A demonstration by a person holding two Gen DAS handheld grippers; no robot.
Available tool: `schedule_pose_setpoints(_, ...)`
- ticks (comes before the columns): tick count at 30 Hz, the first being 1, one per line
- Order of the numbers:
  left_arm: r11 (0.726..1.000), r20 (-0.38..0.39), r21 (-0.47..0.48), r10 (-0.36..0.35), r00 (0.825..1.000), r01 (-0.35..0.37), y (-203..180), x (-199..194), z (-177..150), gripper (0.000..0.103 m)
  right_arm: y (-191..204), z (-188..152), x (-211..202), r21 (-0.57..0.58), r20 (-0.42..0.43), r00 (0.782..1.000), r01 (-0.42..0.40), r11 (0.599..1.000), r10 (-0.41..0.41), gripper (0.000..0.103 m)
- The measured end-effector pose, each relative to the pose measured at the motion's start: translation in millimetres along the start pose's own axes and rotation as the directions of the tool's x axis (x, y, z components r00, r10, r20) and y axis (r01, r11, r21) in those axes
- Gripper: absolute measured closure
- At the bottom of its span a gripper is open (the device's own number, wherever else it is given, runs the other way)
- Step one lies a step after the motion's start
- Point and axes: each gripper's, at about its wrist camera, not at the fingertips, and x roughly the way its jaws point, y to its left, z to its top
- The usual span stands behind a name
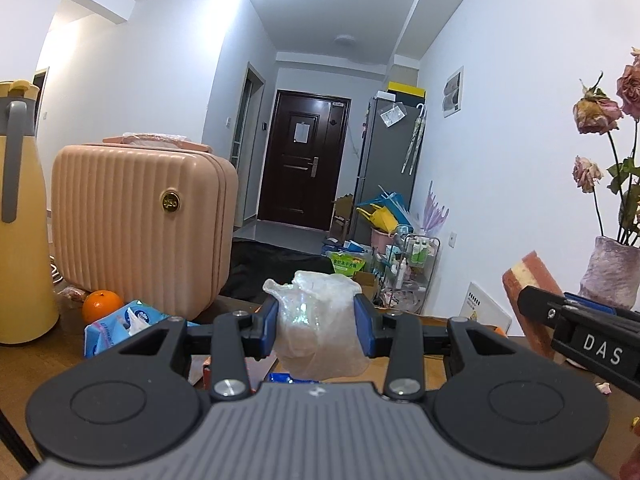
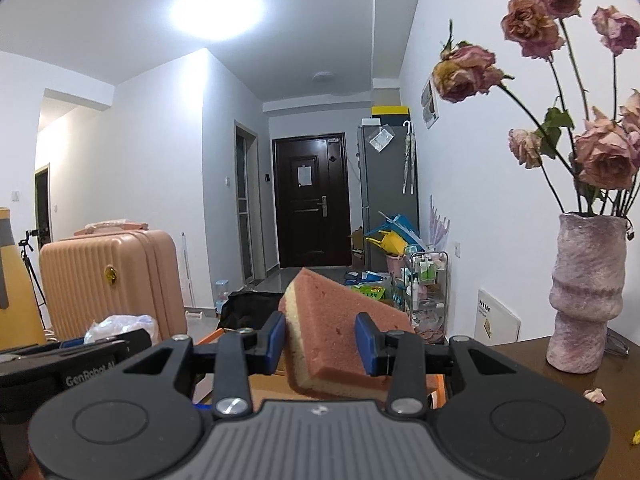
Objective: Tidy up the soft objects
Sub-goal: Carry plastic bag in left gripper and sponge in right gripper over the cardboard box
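Note:
A crumpled clear plastic bag (image 1: 318, 320) is pinched between the blue pads of my left gripper (image 1: 316, 326), held above the wooden table (image 1: 36, 364). My right gripper (image 2: 320, 340) is shut on a pink and yellow sponge (image 2: 332, 332), tilted with its pink face up. In the left wrist view the sponge (image 1: 532, 284) and the right gripper's black body (image 1: 580, 332) show at the right. The right wrist view catches the plastic bag (image 2: 120, 326) and the left gripper's body (image 2: 80, 356) at the lower left.
A pink ribbed case (image 1: 140, 228), a yellow thermos (image 1: 20, 220), an orange (image 1: 102, 304) and a blue tissue pack (image 1: 120, 326) sit at the table's left. A pink vase with dried roses (image 2: 586, 296) stands at the right. An orange-rimmed tray (image 2: 438, 384) lies under the sponge.

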Motion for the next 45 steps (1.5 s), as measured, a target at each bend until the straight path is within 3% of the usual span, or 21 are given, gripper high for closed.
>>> schedule_pose_setpoints(22,0.999,-0.036,-0.021,0.034,0.999,-0.035,7,50,7,0.064,6,-9,57,-0.066,-0.094,0.995,0.013,0.998,-0.019,0.066)
schedule_pose_setpoints(45,0.996,-0.103,0.05,0.082,0.991,-0.077,7,100,-3,0.064,18,-39,98,-0.127,-0.207,0.977,0.025,0.992,-0.051,0.066)
